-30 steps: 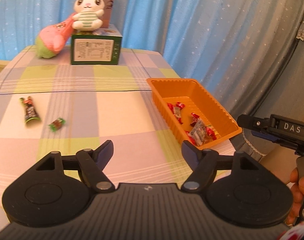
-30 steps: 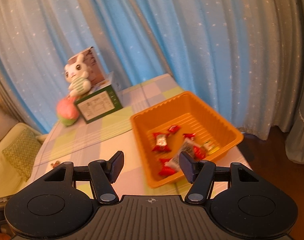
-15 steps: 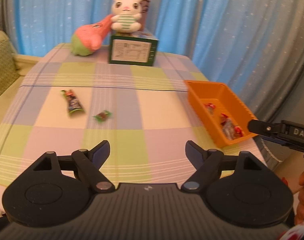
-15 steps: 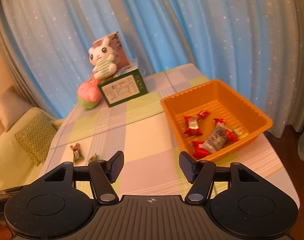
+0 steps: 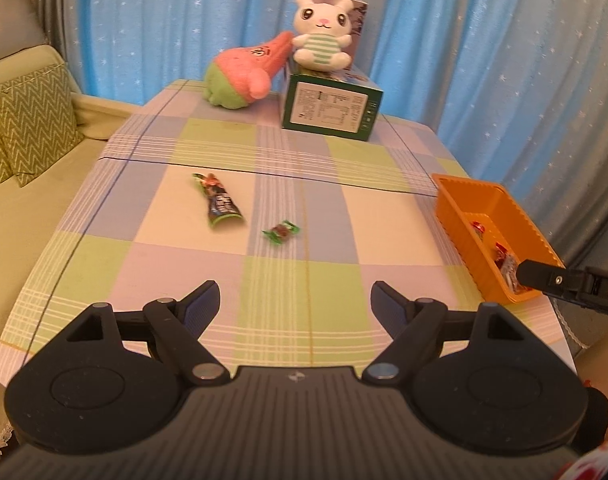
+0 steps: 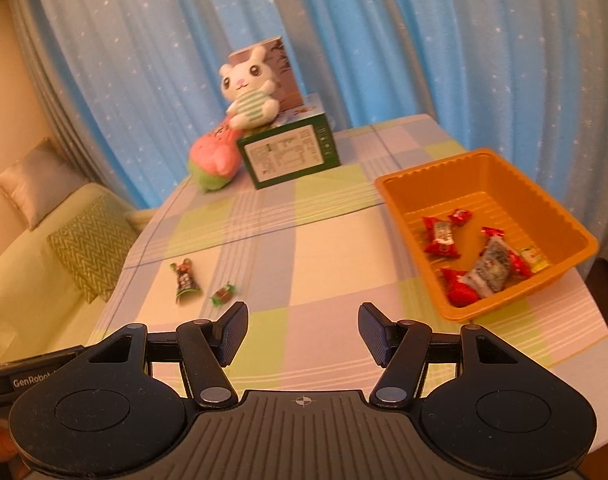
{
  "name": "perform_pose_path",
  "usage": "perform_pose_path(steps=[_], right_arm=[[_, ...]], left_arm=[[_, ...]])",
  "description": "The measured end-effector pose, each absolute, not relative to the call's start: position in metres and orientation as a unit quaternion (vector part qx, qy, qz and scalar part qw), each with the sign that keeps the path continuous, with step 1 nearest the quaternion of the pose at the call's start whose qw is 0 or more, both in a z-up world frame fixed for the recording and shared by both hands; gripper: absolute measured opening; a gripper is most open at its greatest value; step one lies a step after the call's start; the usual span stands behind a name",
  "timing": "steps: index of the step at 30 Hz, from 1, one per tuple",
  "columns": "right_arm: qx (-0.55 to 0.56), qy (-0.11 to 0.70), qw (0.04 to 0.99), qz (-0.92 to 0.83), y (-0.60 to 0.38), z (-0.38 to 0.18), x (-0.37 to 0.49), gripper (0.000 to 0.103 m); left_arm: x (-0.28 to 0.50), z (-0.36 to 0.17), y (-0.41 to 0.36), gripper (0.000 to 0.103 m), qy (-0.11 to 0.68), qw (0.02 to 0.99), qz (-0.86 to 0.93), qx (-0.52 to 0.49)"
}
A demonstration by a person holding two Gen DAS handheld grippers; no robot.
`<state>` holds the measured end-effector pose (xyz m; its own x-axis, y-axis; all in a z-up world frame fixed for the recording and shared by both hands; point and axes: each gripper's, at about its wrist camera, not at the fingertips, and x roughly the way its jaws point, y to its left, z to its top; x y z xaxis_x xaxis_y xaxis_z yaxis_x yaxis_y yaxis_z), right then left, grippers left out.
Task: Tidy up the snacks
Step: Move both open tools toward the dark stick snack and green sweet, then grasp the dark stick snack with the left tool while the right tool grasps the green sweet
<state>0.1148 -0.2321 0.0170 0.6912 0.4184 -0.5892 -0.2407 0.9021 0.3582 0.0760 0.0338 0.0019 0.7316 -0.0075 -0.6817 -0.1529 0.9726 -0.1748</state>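
— Looking at what we have left: two loose snacks lie on the checked tablecloth [image 5: 304,280], the long green packet [image 5: 219,205] and the small green-wrapped candy [image 5: 281,232] just beside it. Both are well apart from the orange tray [image 6: 420,196], which holds the red-wrapped sweets [image 6: 440,236].

— And our hands are free?

— Yes. Our left gripper [image 5: 294,305] hangs with its jaws spread wide and nothing between them, above the near part of the table. Our right gripper [image 6: 303,332] is equally spread and empty.

— What could go wrong?

— We think the candy is the tricky one. It is small and flat, so the fingertips may close over it or nudge it along the cloth. The cloth may also bunch if we press down. The packet lies at an angle, so a grip near one end could let it swing and miss the tray.

— What does each camera give us?

— Our left view puts both snacks squarely ahead, but shows only part of the tray at the right edge, partly behind the other tool. Our right view looks straight into the tray and shows free floor at its far end. Beyond sit the green box [image 5: 331,109], the rabbit plush [image 5: 322,36] on it, and the pink plush [image 5: 243,72] beside it.
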Motion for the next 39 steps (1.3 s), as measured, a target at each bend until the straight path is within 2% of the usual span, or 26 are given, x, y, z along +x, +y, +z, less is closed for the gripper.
perform_pose_path(steps=[15, 32, 33, 36, 39], right_arm=[[0.084, 0.362, 0.900, 0.227, -0.161, -0.005, 0.150, 0.061], [0.094, 0.393, 0.875, 0.267, -0.072, -0.088, 0.237, 0.061], [0.096, 0.393, 0.875, 0.267, -0.068, -0.093, 0.242, 0.060], [0.099, 0.391, 0.874, 0.273, -0.056, -0.106, 0.254, 0.048], [0.096, 0.390, 0.873, 0.277, -0.044, -0.117, 0.265, 0.046]], left_arm=[[0.093, -0.011, 0.080, 0.081, 0.370, 0.919, 0.082, -0.107], [0.188, -0.056, 0.142, 0.081, 0.379, 0.913, 0.112, -0.097], [0.193, -0.060, 0.144, 0.081, 0.379, 0.913, 0.112, -0.098], [0.205, -0.074, 0.150, 0.081, 0.376, 0.914, 0.113, -0.103], [0.213, -0.084, 0.157, 0.081, 0.375, 0.912, 0.116, -0.116]])
